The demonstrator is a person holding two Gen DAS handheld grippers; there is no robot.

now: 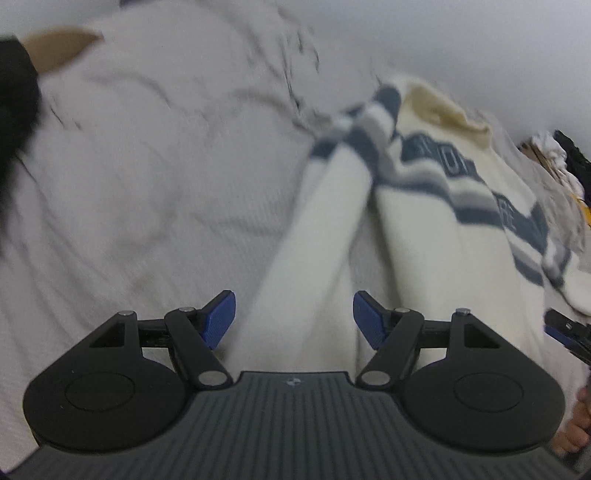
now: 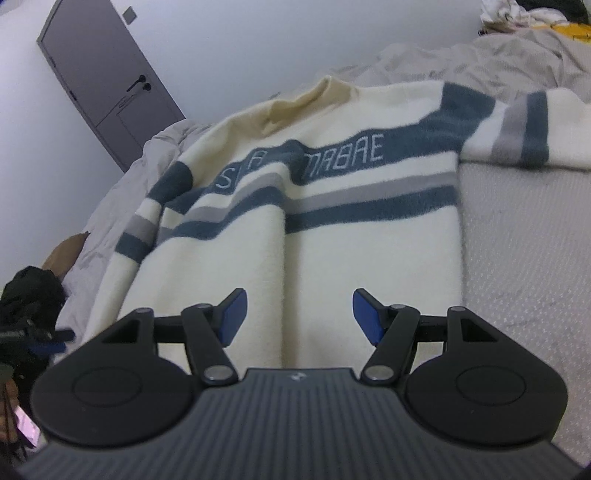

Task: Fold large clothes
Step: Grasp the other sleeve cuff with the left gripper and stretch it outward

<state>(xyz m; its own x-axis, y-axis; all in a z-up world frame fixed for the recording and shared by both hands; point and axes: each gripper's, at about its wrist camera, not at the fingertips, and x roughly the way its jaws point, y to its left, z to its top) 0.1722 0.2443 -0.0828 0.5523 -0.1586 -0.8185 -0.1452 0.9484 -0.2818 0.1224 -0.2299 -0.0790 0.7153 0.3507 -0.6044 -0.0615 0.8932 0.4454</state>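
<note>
A cream sweater (image 2: 332,236) with blue and grey chest stripes and white lettering lies face up on a bed. In the left wrist view the sweater (image 1: 436,229) lies to the right, and its left sleeve (image 1: 314,236) runs down between my fingers. My left gripper (image 1: 293,319) is open over that sleeve's lower part. My right gripper (image 2: 298,317) is open and empty above the sweater's lower body. The right sleeve (image 2: 524,129) stretches out to the right. The left wrist view is blurred.
A grey bedsheet (image 2: 524,266) covers the bed, with a rumpled grey duvet (image 1: 147,147) at the left. A grey door (image 2: 107,74) stands at the back. Piled clothes (image 2: 535,22) lie at the far right. The left gripper (image 2: 40,339) shows at the left edge.
</note>
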